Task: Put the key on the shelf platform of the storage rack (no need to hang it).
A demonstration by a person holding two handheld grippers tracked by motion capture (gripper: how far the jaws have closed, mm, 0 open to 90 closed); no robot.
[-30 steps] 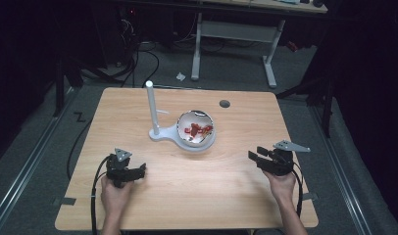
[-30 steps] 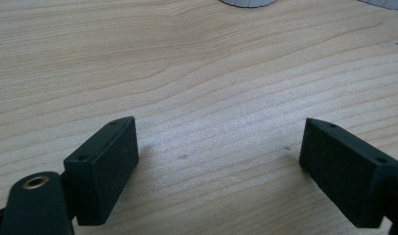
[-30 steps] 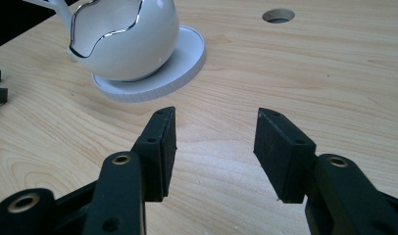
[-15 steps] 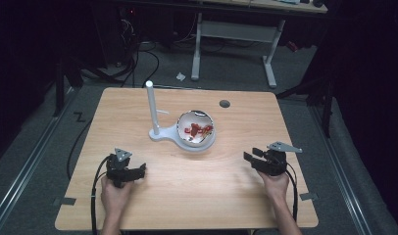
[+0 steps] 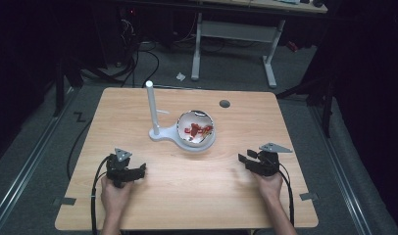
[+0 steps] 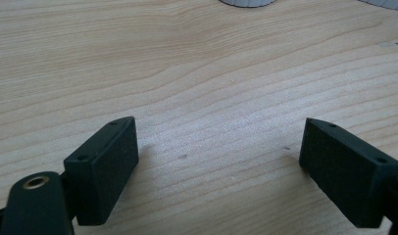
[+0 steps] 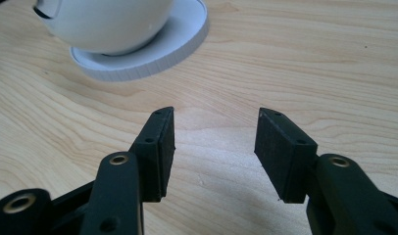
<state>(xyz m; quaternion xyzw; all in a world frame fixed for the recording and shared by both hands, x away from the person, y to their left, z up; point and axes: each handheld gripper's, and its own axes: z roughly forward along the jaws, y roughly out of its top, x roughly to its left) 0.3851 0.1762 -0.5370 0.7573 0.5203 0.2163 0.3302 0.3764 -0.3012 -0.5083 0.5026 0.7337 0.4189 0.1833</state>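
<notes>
A white bowl (image 5: 196, 129) with several small red pieces (image 5: 198, 129) in it rests on a white stand near the table's middle; a white upright post (image 5: 151, 107) rises from the stand's left end. My left gripper (image 5: 137, 172) sits low at the front left, open, with bare wood between its jaws (image 6: 219, 161). My right gripper (image 5: 247, 161) sits at the front right, open and empty, pointing toward the bowl (image 7: 106, 22) and its round base (image 7: 153, 51).
The wooden table (image 5: 187, 196) has a round grommet hole (image 5: 224, 104) at its back right. Cables trail from both grippers off the front edge. Beyond the table stand a desk frame and floor cables in the dark.
My right gripper has moved left and slightly down toward the table; its jaws stay apart. The left gripper has stayed put.
</notes>
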